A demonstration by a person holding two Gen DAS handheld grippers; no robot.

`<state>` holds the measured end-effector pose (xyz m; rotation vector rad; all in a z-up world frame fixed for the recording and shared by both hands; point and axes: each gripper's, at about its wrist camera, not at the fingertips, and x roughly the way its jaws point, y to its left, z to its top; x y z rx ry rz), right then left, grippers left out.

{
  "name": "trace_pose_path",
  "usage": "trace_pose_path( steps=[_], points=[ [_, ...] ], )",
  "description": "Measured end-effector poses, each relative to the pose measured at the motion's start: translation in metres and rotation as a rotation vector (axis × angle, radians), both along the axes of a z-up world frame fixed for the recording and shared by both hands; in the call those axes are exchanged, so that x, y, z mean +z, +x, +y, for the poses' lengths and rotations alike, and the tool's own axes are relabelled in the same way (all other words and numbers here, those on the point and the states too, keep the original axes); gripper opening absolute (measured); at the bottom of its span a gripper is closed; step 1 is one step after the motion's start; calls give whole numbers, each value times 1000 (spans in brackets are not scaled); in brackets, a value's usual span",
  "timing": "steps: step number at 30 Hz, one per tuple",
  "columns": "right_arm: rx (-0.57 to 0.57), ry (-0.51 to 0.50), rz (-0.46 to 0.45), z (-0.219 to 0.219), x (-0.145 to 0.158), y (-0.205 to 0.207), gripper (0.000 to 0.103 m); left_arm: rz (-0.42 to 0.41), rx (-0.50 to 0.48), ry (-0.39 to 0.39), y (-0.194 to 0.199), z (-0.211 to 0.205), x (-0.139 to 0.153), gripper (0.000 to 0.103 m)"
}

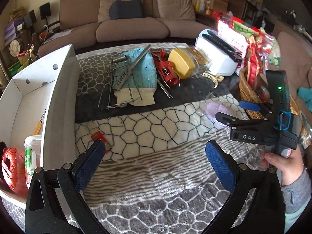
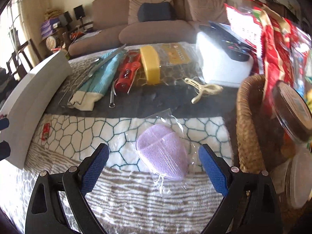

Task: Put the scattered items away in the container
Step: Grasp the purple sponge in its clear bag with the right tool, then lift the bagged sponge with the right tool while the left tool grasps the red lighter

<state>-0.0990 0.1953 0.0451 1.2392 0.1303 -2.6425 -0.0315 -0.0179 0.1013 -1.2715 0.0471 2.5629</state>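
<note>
Hovering over the patterned cloth that covers the desk (image 1: 156, 120), the left gripper (image 1: 156, 161) has its blue-padded fingers spread wide with nothing between them. From its wrist view, the white cardboard container (image 1: 48, 97) stands along the desk's left edge; inside it lie a ball of orange twine (image 1: 11, 171) and a white bottle with a green label (image 1: 32, 156). A small red item (image 1: 99, 138) lies on the cloth just beside the container's wall, close to the left finger. Toward the far edge sit a blue and cream knitted glove (image 1: 140, 78) with metal utensils across it, a red corkscrew (image 1: 165, 68), a yellow block (image 1: 181, 62) and a white box (image 1: 216, 58) with a remote control on top. A wicker basket (image 1: 247, 91) of snack packets stands at the right edge, and a person's hand (image 1: 284, 163) grips the other tool there.

From the right wrist view, the right gripper (image 2: 154, 165) is likewise released, fingers well apart. A lilac sponge (image 2: 161, 152) in a clear wrapper lies on the cloth between them, nearer the right finger, though I cannot tell whether either pad touches the wrapper. A cream clip (image 2: 202, 89) rests farther back, near the white box (image 2: 220, 66). The container (image 2: 35, 97) is well apart, at the left edge.
</note>
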Motion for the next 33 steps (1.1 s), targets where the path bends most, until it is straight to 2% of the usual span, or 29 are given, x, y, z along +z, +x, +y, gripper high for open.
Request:
trace_pose_path(
  steps=[3,7,10,12,14,16,18,20,24,33],
  points=[
    [87,-8,-24,-8,-9,-12,96,-37,-6,-21,-6,3,-14,103],
    [88,80,-64,-11,-29,-31,96,-75,11,-42,-11,2,-28,103],
    [56,43,-104,-1,-42,-39,96,-88,17,-62,-14,2,-34,103],
    [54,27,-96,2,-45,-38,95,-99,22,-70,-16,2,-38,103],
    [49,31,-88,4,-43,-35,85,-120,21,-65,-18,1,-43,103],
    [38,7,-87,7,-37,-33,67,-140,22,-56,-19,-1,-48,103],
    [33,-21,-81,9,-32,-29,60,-152,29,-55,-21,-2,-52,103],
    [23,-6,-68,8,-28,-23,56,-159,38,-63,-23,-3,-56,103],
    [25,-70,-62,5,-11,-14,55,-171,63,-59,-30,-9,-64,103],
    [18,-289,17,-20,64,20,55,-197,192,-57,-59,-23,-76,103]
  ],
)
